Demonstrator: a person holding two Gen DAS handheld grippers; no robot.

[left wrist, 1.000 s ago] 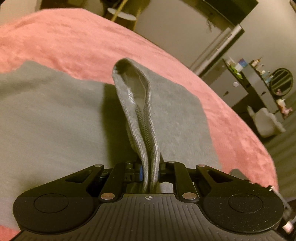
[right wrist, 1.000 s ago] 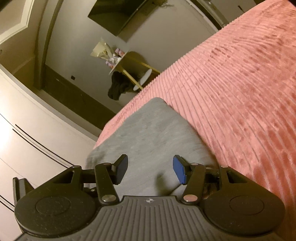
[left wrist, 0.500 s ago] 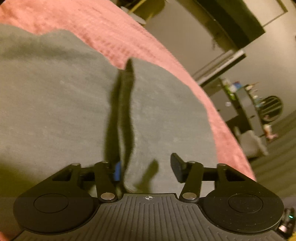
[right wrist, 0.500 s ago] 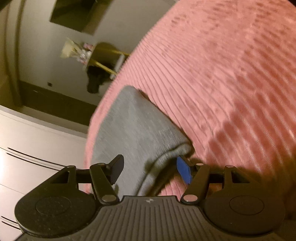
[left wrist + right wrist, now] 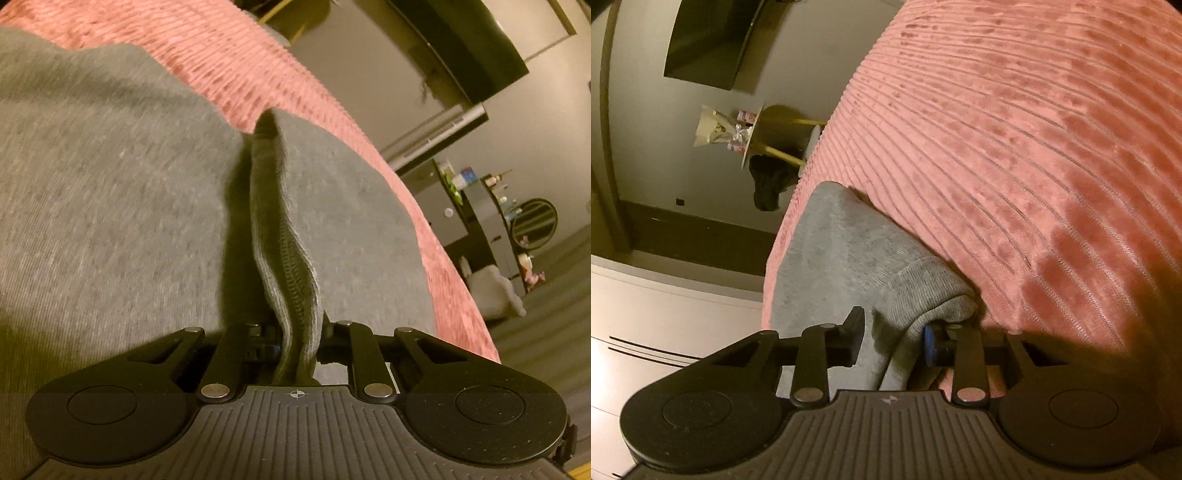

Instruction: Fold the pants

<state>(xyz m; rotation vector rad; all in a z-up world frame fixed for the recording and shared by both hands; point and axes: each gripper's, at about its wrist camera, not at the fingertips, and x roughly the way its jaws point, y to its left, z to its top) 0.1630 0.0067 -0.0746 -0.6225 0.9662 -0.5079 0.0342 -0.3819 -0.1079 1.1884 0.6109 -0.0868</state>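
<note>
The grey pants [image 5: 110, 206] lie spread on a pink ribbed bedspread [image 5: 229, 62]. My left gripper [image 5: 297, 338] is shut on the ribbed cuff [image 5: 284, 266], which stands up as a narrow fold between the fingers. In the right wrist view the pants [image 5: 834, 251] end in a ribbed hem [image 5: 923, 291]. My right gripper [image 5: 894, 339] is half closed around that hem. Its blue pad [image 5: 928, 341] touches the fabric, while the left finger [image 5: 855, 332] stands a little apart from it.
The bedspread [image 5: 1015, 166] fills the right of the right wrist view. Beyond the bed edge stand a small round table [image 5: 757, 136], white drawers [image 5: 665, 325], black shelves with a round mirror [image 5: 533, 223] and a pale stool [image 5: 491, 291].
My left gripper, open half a second ago, has shut on the cuff again. My right gripper has narrowed around the hem and moved closer to it.
</note>
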